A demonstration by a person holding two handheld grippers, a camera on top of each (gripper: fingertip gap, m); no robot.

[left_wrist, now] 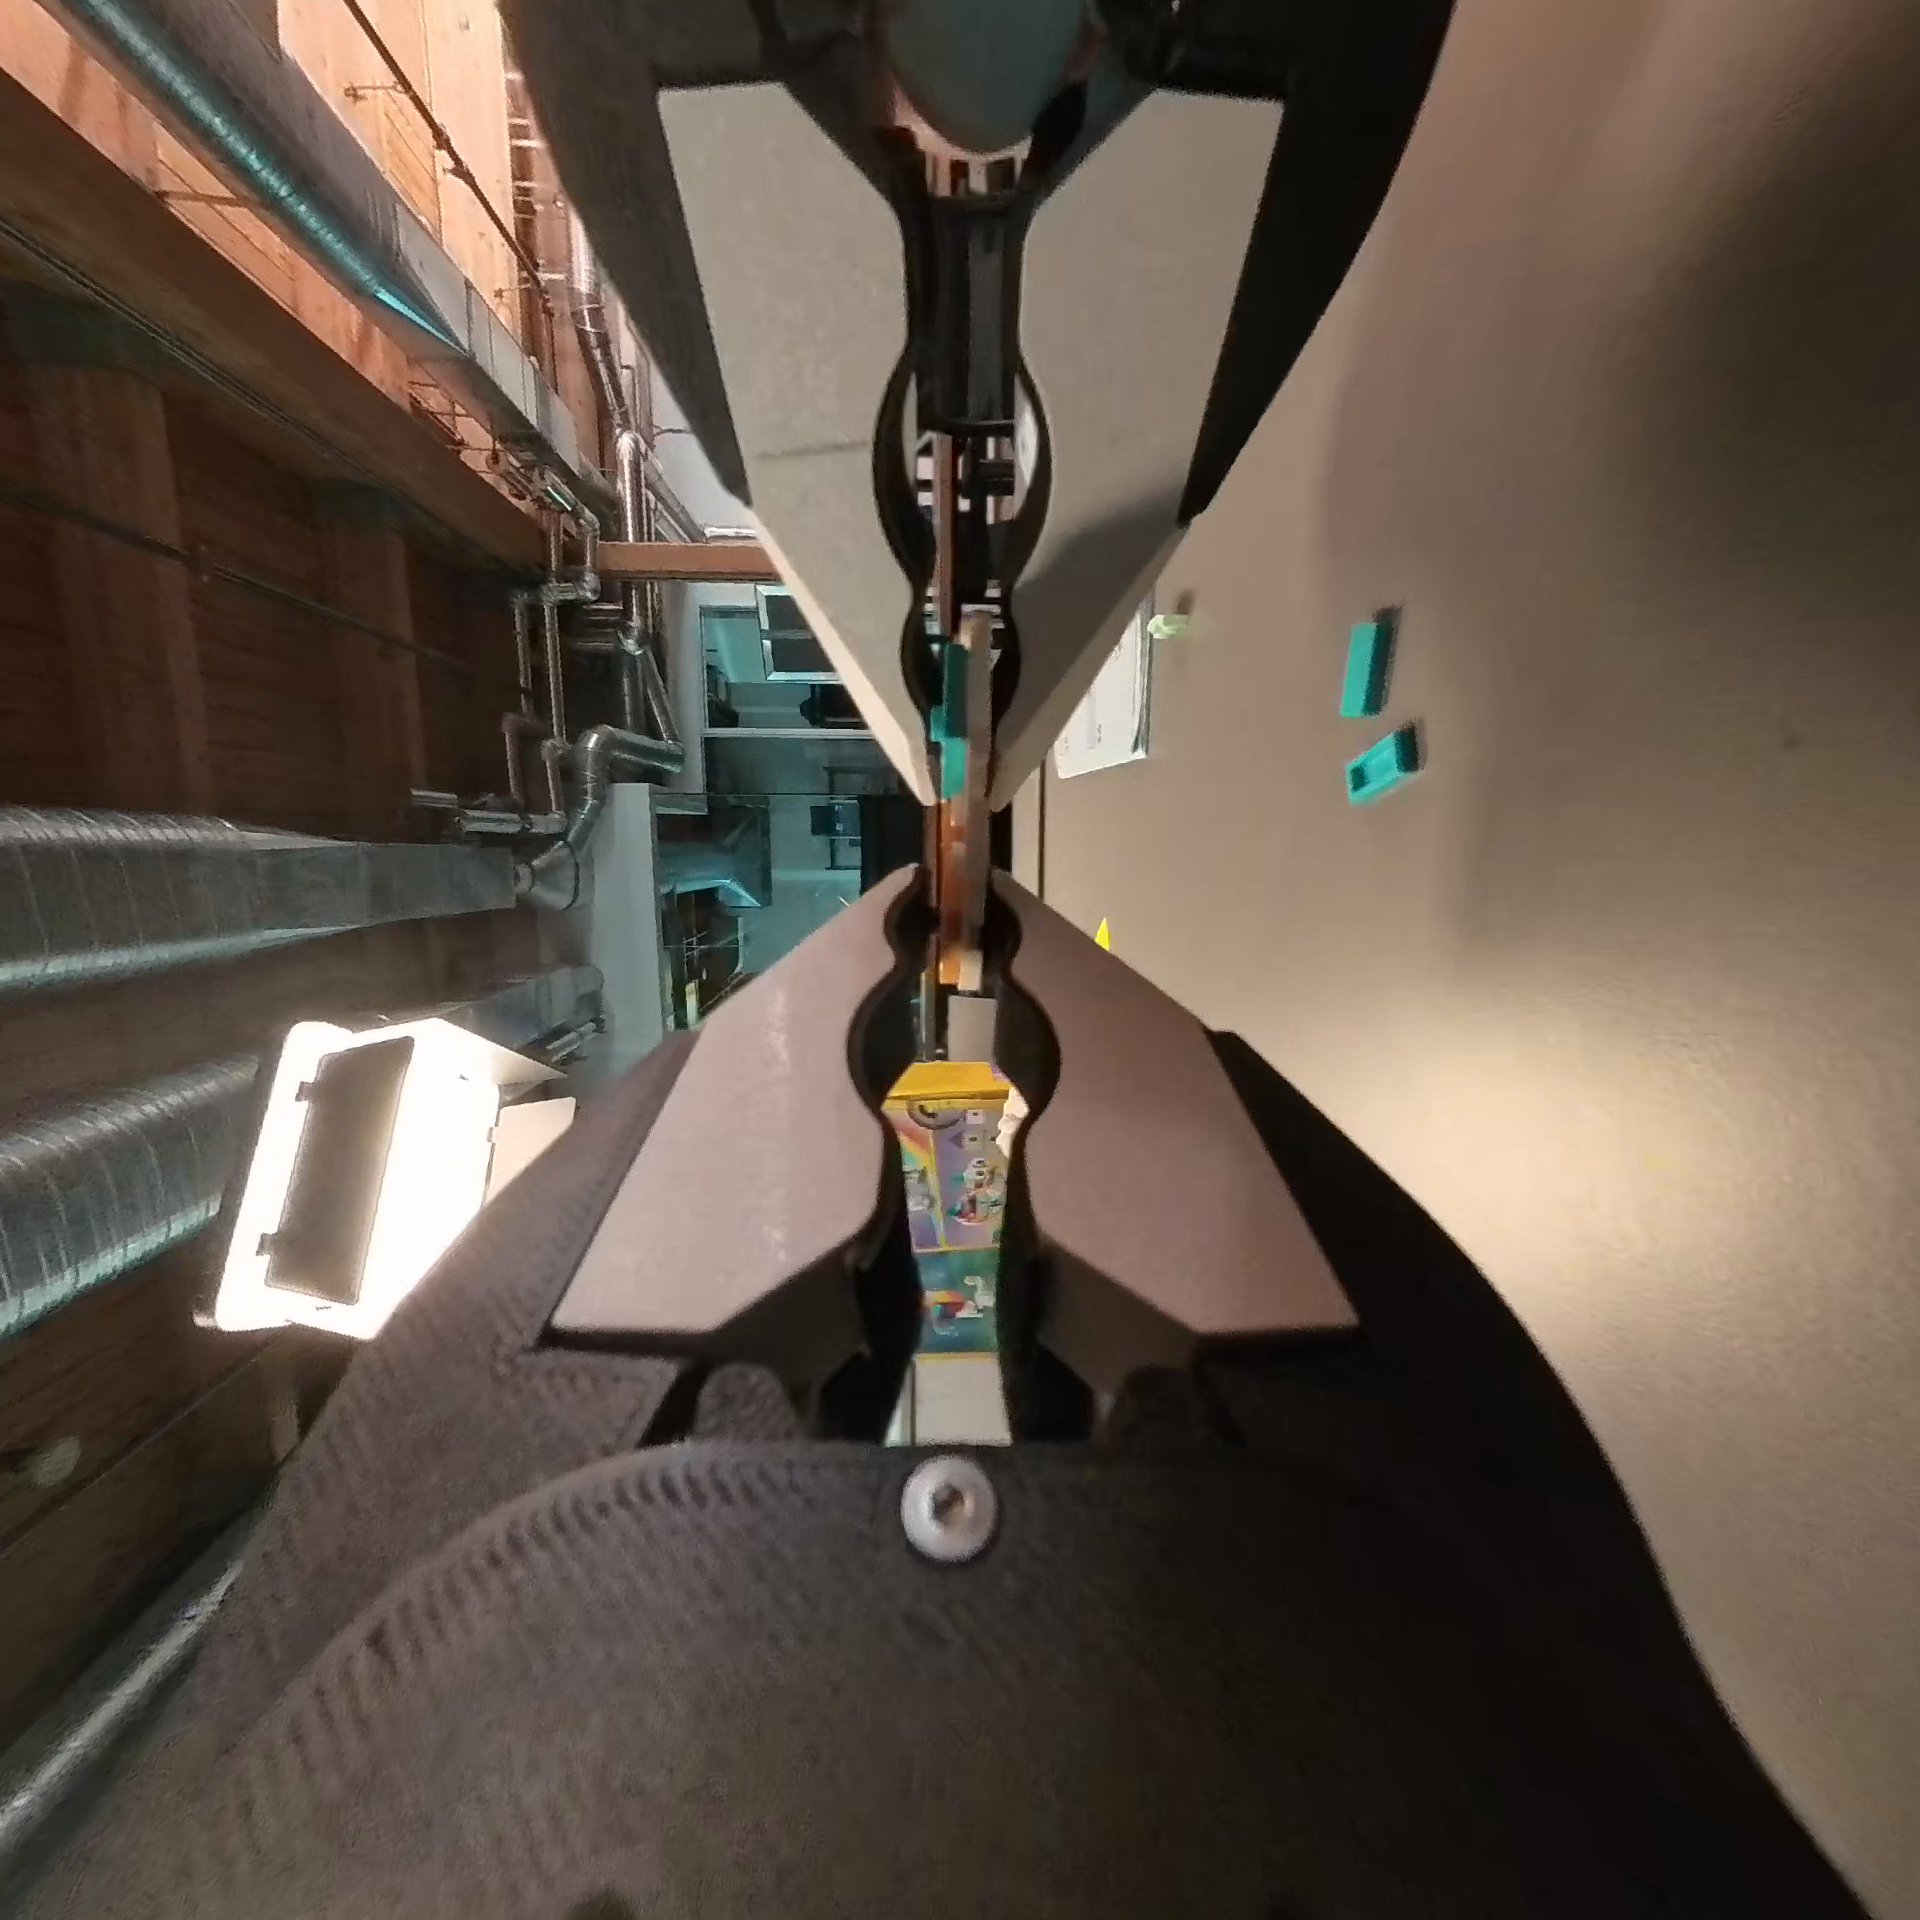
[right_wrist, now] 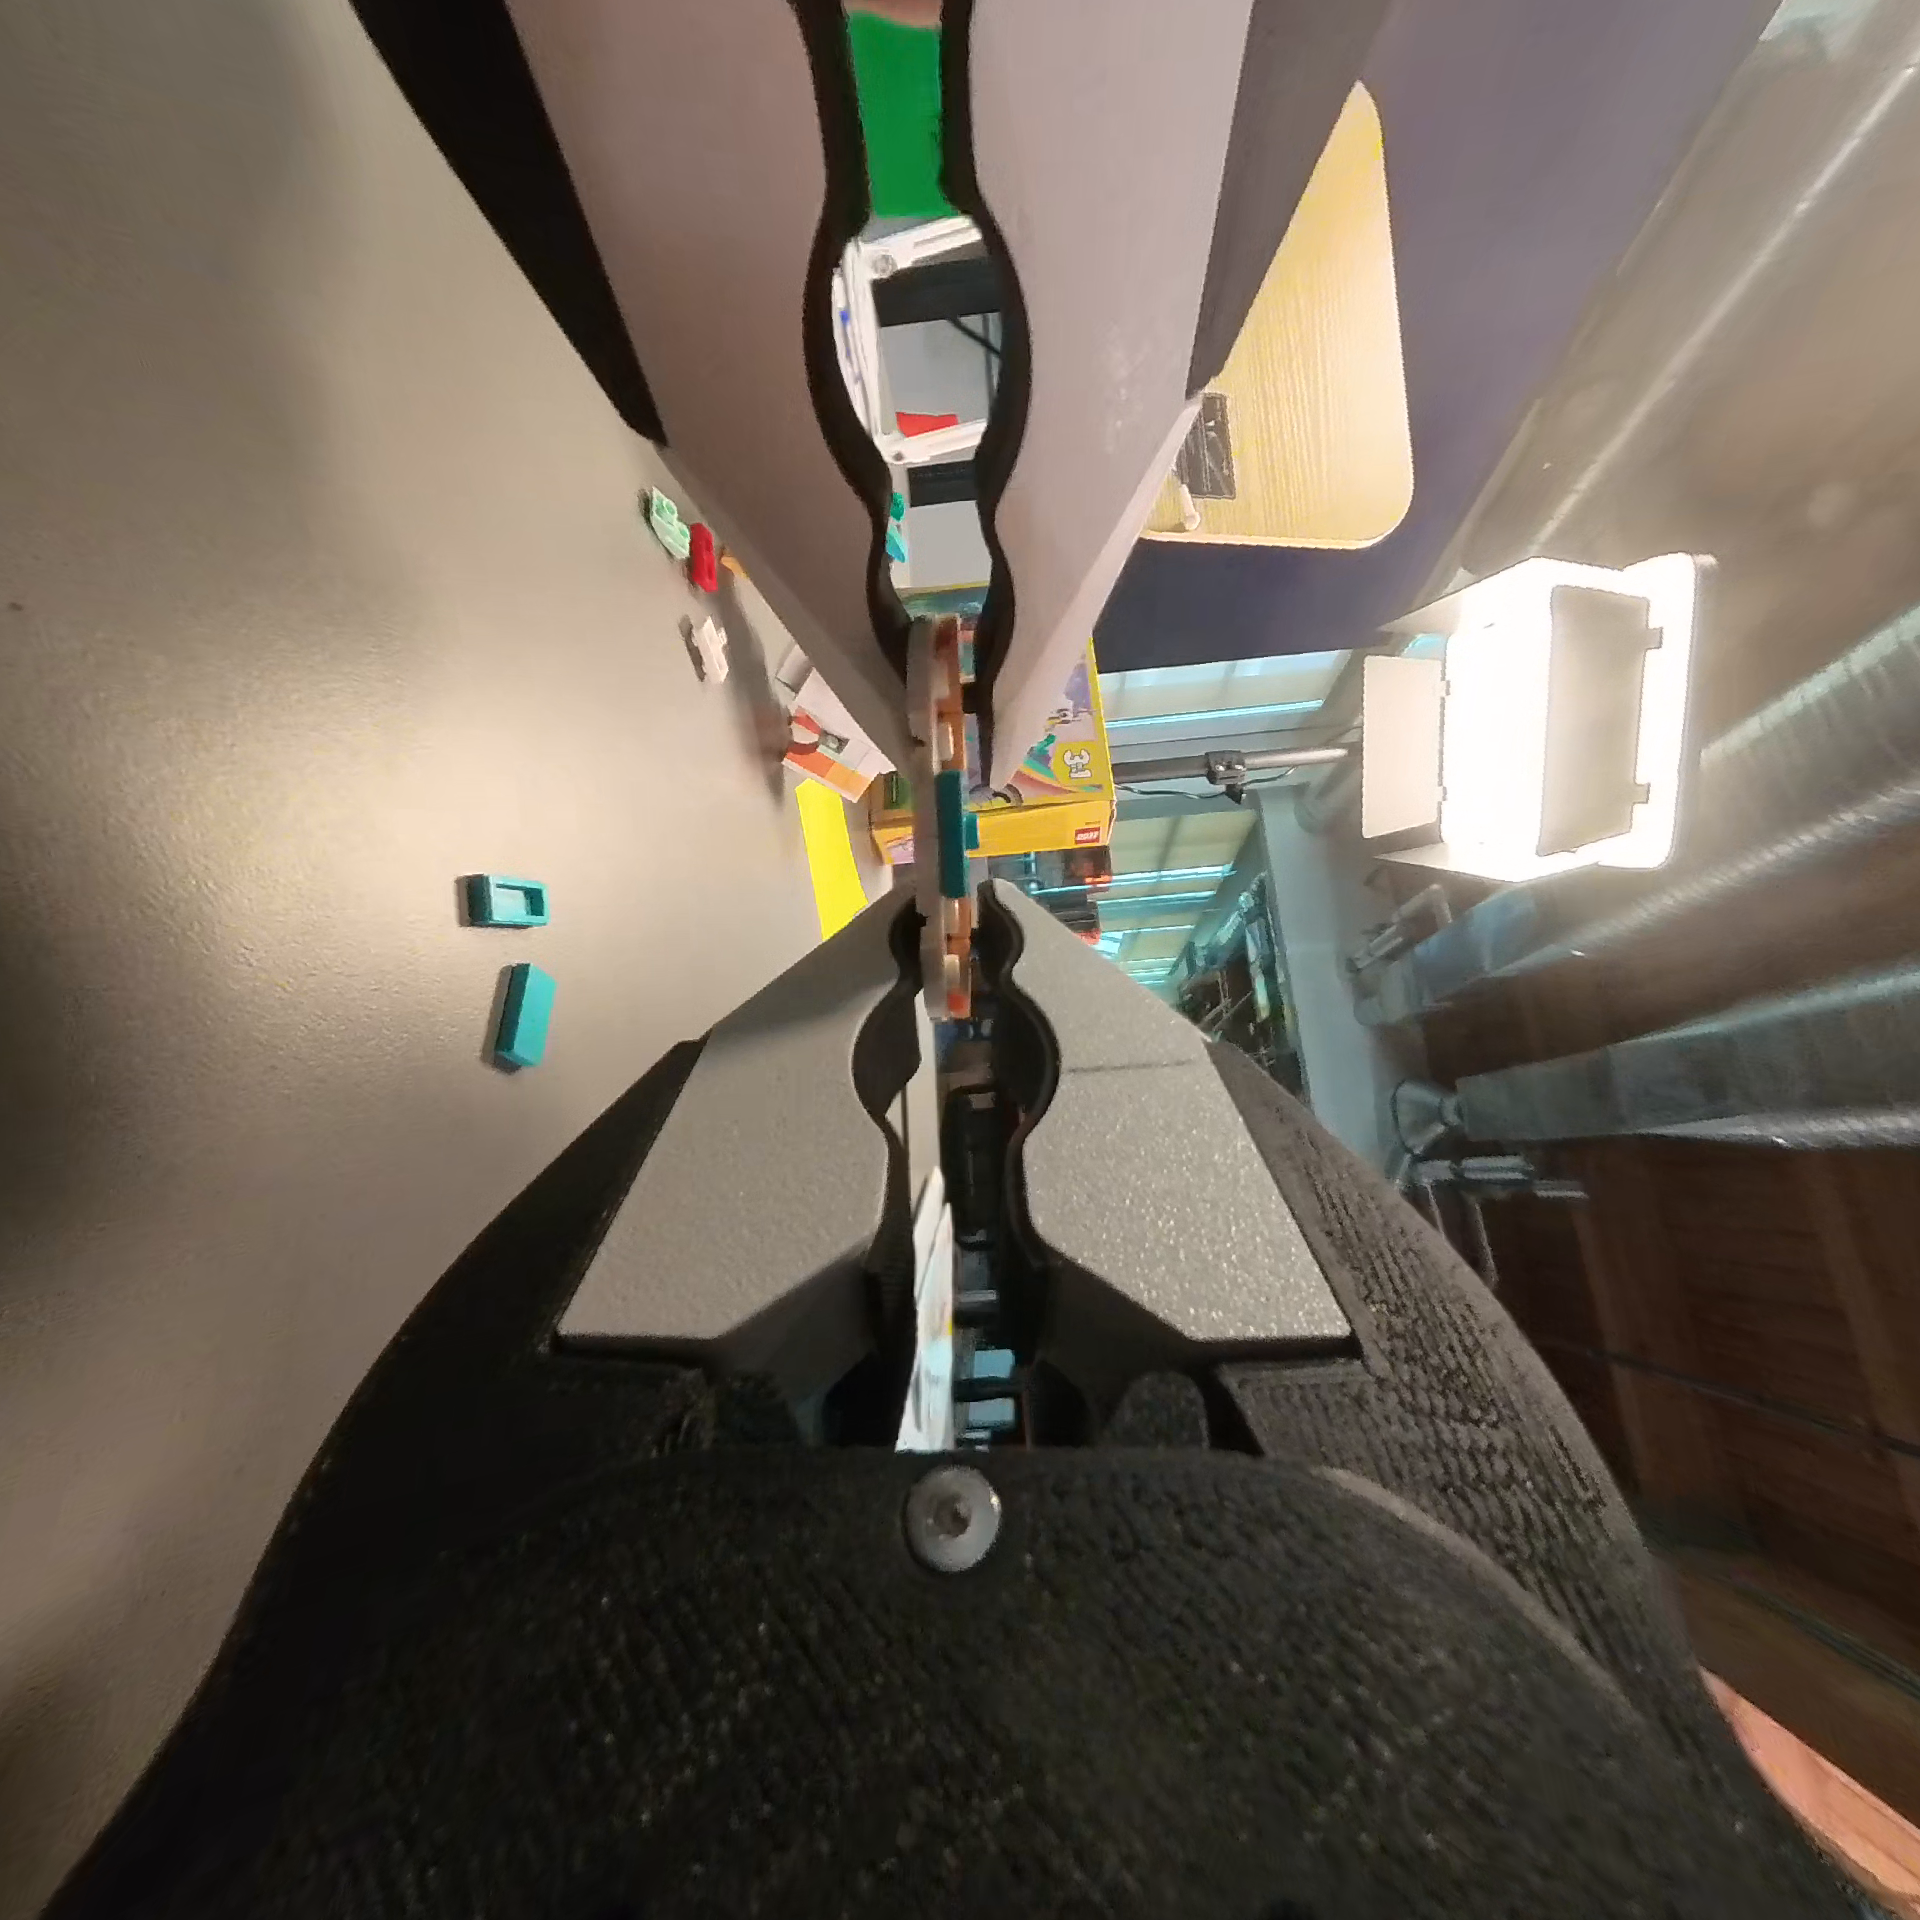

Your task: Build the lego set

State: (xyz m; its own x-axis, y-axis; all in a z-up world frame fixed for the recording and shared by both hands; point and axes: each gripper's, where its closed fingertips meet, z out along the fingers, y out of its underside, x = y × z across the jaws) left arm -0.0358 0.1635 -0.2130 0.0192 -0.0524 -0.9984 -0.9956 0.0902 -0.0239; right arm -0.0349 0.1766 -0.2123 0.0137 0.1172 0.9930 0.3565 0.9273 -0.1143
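Mid-assembly: left claw point(left_wrist: 961, 852) and right claw point(right_wrist: 951, 842), facing, both clamped on the tan-and-teal lego plate stack point(right_wrist: 948, 831), aloft beside the surface point(right_wrist: 260, 623). Next, probably: pressing layers flush, then fetching the teal bricks point(right_wrist: 506, 900) on that surface.

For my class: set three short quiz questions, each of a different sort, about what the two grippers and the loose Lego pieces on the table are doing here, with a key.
1. True or false: the left gripper and the right gripper are both shut on the same flat assembly.
2. Multiple choice: the two loose teal bricks are (A) stacked, (B) lying apart on the table, (C) held by a gripper.
3. Fill in: the brick fixed on the assembly between the fingertips is ____ in colour.

Key: 1 true; 2 B; 3 teal.
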